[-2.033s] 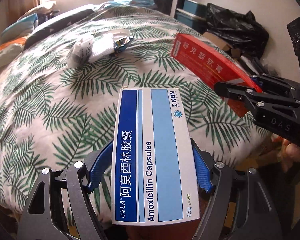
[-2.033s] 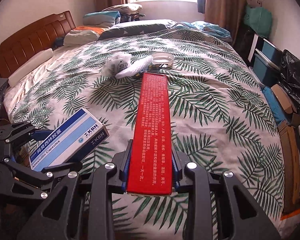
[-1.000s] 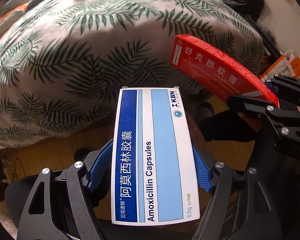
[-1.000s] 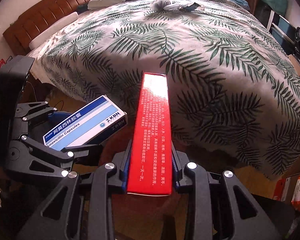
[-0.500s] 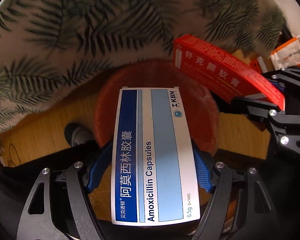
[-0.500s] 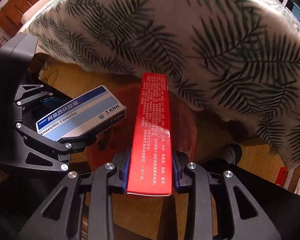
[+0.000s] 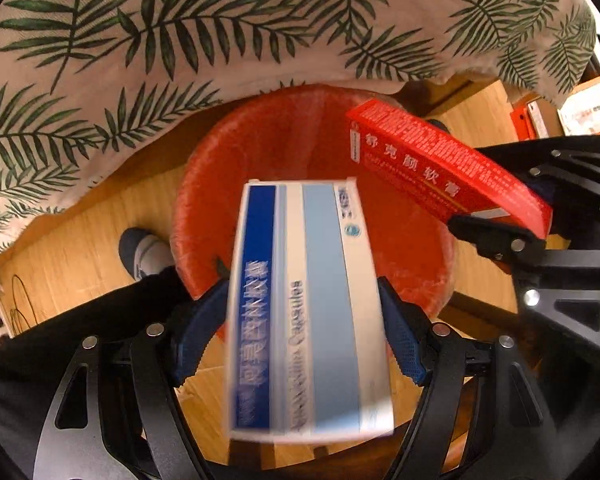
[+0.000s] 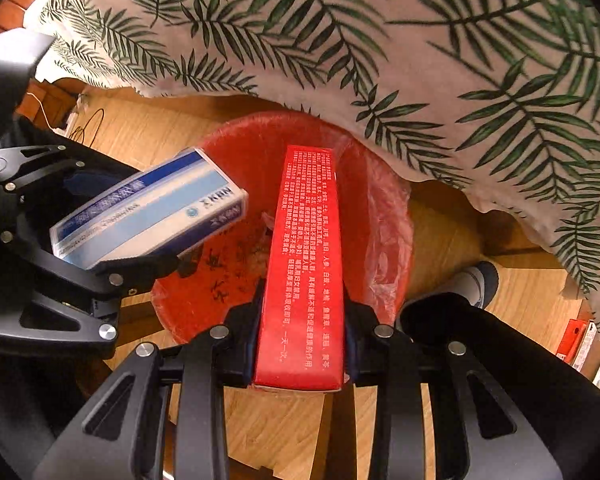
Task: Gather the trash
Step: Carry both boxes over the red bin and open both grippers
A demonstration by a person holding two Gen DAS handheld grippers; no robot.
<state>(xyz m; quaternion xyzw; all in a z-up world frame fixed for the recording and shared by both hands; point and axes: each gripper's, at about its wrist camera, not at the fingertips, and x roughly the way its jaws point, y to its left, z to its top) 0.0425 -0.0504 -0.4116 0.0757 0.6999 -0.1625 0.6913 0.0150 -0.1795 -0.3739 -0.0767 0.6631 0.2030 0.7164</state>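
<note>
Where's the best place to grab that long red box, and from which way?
Pinch its two long narrow sides near one end, coming in lengthwise from that end. The red box is long and slim, so jaws span its width easily; the right gripper holds it just so.

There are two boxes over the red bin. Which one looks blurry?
The blue and white box between the left tongs. Its print is smeared, while the red box in the right tongs has sharp white letters.
</note>
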